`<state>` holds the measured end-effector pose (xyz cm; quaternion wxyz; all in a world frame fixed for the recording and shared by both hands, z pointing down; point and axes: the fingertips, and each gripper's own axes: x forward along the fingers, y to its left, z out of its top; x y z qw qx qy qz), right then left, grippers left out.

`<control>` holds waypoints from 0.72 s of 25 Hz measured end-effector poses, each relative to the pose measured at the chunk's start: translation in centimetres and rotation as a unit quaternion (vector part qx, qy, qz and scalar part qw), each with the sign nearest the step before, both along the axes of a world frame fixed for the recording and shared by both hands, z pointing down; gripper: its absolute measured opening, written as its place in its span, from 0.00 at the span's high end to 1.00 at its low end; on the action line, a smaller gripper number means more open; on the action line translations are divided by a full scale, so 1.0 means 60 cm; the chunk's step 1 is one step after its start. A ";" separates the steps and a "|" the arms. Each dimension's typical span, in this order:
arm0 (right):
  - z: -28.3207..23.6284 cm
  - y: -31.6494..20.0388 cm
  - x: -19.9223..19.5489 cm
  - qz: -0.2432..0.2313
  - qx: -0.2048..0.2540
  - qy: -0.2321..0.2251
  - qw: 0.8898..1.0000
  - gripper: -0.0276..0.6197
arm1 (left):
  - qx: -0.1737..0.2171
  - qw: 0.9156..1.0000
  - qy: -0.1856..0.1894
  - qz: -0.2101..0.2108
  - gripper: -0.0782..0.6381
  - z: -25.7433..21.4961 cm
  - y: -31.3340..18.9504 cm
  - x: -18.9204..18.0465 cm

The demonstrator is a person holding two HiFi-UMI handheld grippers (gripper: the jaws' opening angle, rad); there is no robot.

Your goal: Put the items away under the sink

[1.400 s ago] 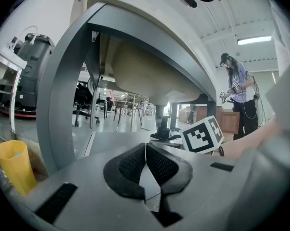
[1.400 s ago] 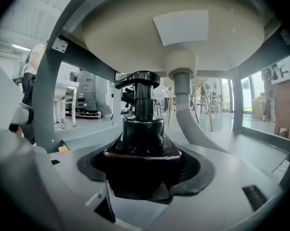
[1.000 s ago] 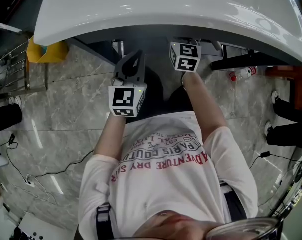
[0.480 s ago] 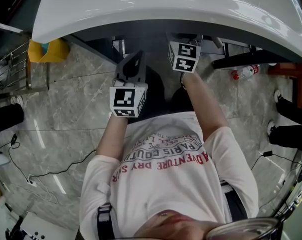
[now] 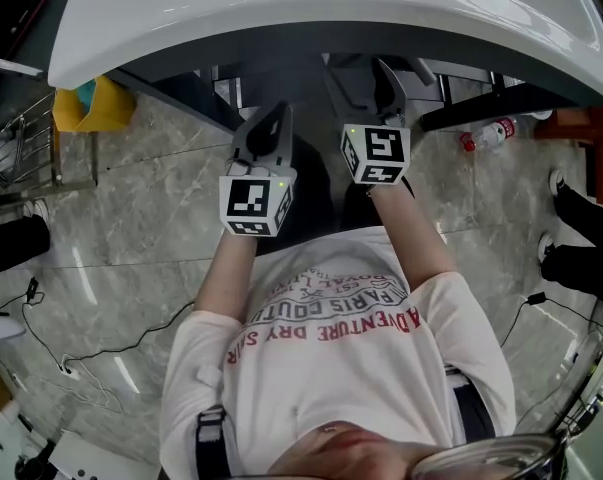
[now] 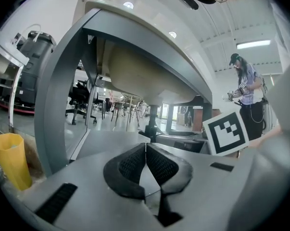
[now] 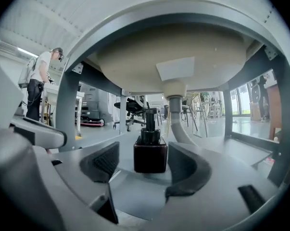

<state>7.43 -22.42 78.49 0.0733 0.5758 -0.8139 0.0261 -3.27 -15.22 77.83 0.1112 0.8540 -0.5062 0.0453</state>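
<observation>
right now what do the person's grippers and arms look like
The left gripper and right gripper both have matte grey bodies and curved black fingers with ribbed inner faces. Each carries a white cube with black square markers and a small green light. The person wears a white short-sleeved T-shirt with red and dark lettering.

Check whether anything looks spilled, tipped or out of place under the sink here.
Mostly tidy. The dark pump bottle stands upright on the grey shelf, between the right gripper's open fingers. One oddity: a clear plastic bottle lies on its side on the floor, off to the right. No spill shows.
</observation>
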 end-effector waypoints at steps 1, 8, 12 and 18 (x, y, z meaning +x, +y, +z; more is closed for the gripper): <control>-0.001 0.013 0.005 0.005 0.001 -0.002 1.000 0.55 | 0.000 1.000 0.002 0.002 0.85 0.001 0.004 0.006; -0.014 0.077 0.024 -0.003 0.011 -0.016 1.000 0.92 | 0.001 0.999 0.022 0.024 0.85 0.015 0.037 0.056; -0.048 0.114 0.016 -0.037 0.028 -0.012 0.999 0.92 | 0.011 0.999 0.037 0.024 0.85 -0.019 0.059 0.068; -0.180 0.158 0.020 -0.052 0.042 -0.052 0.996 0.92 | 0.012 0.998 0.058 0.017 0.85 -0.127 0.088 0.086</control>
